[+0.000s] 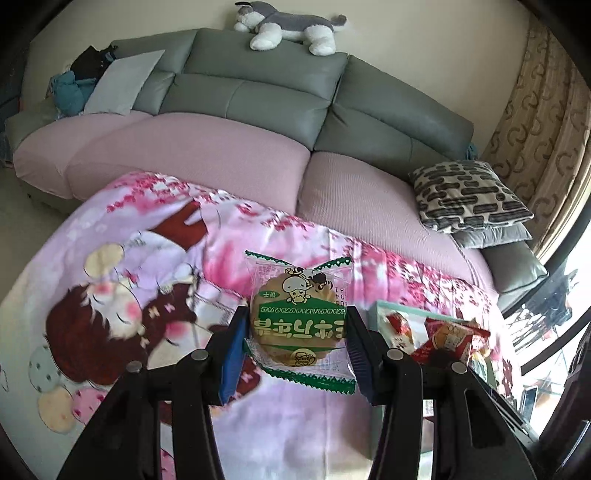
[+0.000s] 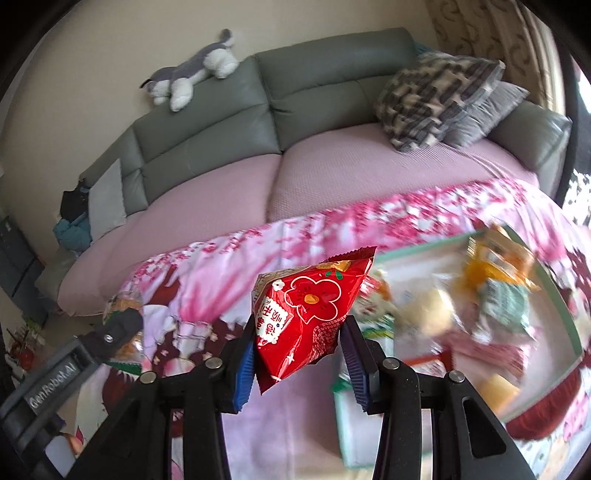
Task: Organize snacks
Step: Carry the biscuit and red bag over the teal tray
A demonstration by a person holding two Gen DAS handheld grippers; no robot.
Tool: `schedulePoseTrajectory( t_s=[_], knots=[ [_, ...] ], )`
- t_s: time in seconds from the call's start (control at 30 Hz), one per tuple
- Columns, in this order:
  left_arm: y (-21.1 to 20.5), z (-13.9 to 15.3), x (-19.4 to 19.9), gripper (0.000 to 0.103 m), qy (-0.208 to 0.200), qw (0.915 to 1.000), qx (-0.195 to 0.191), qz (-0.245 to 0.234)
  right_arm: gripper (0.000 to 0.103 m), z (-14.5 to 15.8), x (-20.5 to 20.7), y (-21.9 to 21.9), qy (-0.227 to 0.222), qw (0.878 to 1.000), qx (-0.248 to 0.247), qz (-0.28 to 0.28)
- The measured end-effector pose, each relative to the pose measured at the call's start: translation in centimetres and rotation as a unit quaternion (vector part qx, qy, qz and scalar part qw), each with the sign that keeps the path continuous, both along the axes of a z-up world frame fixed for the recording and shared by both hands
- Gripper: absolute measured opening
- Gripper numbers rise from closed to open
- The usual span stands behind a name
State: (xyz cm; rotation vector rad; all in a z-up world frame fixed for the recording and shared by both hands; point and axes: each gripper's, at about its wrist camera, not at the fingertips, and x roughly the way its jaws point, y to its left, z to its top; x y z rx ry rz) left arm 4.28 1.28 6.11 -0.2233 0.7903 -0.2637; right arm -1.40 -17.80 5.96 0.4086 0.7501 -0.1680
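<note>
Left gripper [image 1: 297, 334]: closed on a cookie pack [image 1: 298, 325], blue pads pressing its two sides; pack held flat-faced to the camera, print upside down, above the cloth.
Cookie pack: clear wrapper, green zigzag ends, round tan biscuit inside, cartoon figure on the label.
Right gripper [image 2: 298, 343]: clamped on a red pouch [image 2: 308, 317], pads squeezing its lower half; pouch stands puffed and tilted, upper corner leaning right.
Red pouch: glossy red, big flower print, white label strip down the left side.
Box [image 2: 554, 291]: pale green rim, low on the cloth to the right of the red pouch; holds a jumble of snacks [image 2: 495, 291], orange, green and pale wrappers, blurred. In the left view the box [image 1: 384, 306] shows just right of the cookie pack, red packets in it.
Cloth [image 1: 155, 266]: pink, cartoon girl and blossom print, spread under both grippers.
Left gripper in right view [image 2: 120, 325]: at lower left, over the cloth; its grip cannot be judged from here.
Sofa [image 1: 258, 92]: grey back, pink seat covers, behind the cloth.
Plush dog [image 1: 291, 26]: grey and white, lying along the sofa's top.
Cushions [image 1: 469, 195]: patterned one stacked on a grey one, sofa's right end.
Curtain [image 1: 543, 103]: patterned, far right.
</note>
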Motion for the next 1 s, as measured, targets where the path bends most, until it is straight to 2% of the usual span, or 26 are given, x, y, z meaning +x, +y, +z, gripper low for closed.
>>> schedulePoseTrajectory(
  t_s=[0.33,0.7,1.0],
  knots=[
    [-3.8,-0.8,-2.1,0.052,-0.002,0.9986,0.015,-0.051,0.046,-1.1,-3.6,-3.2,0.014,0.999,0.006,-0.033],
    [-7.0,-1.8,-3.0,0.053,0.005,0.9952,0.030,-0.093,0.046,-1.7,-4.4,-4.8,0.018,0.999,0.015,-0.041],
    [-11.5,-3.2,-4.5,0.053,0.015,0.9853,0.048,-0.163,0.047,-2.1,-5.9,-9.3,0.034,0.994,0.023,-0.098]
  ],
)
